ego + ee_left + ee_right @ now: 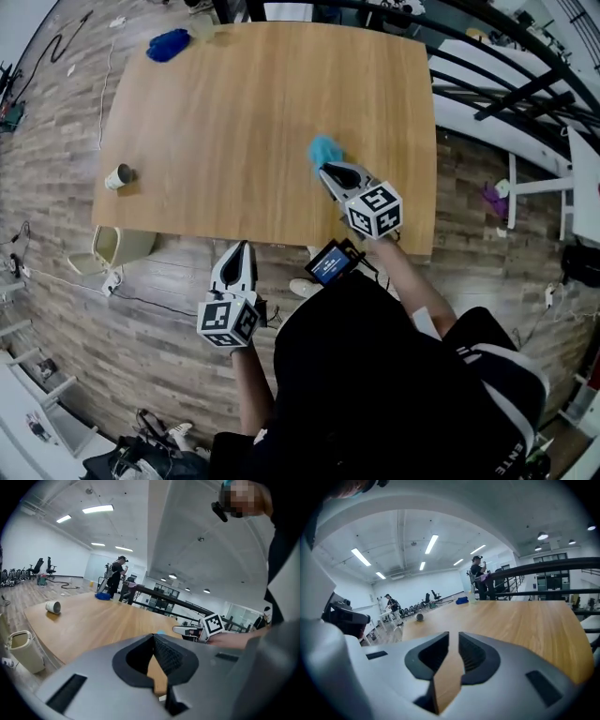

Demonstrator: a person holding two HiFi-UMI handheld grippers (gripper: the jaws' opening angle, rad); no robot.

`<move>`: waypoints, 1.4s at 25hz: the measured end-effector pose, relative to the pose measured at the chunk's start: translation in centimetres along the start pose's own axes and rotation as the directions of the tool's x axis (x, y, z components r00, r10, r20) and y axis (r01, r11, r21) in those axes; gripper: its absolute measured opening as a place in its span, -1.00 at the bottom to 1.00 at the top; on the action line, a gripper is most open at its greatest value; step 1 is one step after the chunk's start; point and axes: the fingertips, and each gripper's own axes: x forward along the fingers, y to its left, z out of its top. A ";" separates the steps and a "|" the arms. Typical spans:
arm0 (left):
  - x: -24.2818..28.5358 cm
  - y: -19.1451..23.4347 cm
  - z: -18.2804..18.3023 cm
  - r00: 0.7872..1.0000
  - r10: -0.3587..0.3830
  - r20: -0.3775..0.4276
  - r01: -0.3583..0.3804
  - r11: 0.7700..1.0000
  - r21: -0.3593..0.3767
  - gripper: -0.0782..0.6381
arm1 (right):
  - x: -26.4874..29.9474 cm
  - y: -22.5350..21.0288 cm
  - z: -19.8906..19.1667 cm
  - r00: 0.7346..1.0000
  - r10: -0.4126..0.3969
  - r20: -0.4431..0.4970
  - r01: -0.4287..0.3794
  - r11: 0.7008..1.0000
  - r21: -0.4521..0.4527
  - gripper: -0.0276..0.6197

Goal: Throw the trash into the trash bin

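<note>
A fluffy cyan piece of trash (325,149) lies on the wooden table (234,122) near its right front. My right gripper (323,170) points at it from just behind, its tips close to it, jaws shut with nothing between them (453,633). A paper cup (119,176) lies on its side near the table's left edge. A blue crumpled thing (169,44) rests at the far left corner. The beige trash bin (117,246) stands on the floor by the table's front left corner. My left gripper (244,246) hovers off the table's front edge, shut and empty (153,637).
Black railings (506,84) run along the right side beyond the table. A person (116,576) stands at the table's far end. Cables and small litter lie on the wooden floor at the left (56,47). A small screen (330,263) hangs at my chest.
</note>
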 end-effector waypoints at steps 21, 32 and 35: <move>7.7 -1.3 -2.0 0.973 -0.107 -0.206 0.127 0.988 0.087 -0.77 | 6.7 -9.9 -8.9 0.960 -0.141 -0.243 0.118 0.987 -0.106 -0.92; 5.4 -1.4 0.1 0.995 -0.063 -0.071 0.068 0.995 0.074 -0.77 | 2.9 -4.2 1.9 0.998 -0.068 -0.004 0.066 0.981 -0.183 -0.92; 3.2 -1.0 2.7 0.999 -0.028 0.027 0.025 0.996 0.086 -0.77 | 0.9 -0.8 5.6 0.997 -0.032 0.076 0.047 0.977 -0.206 -0.92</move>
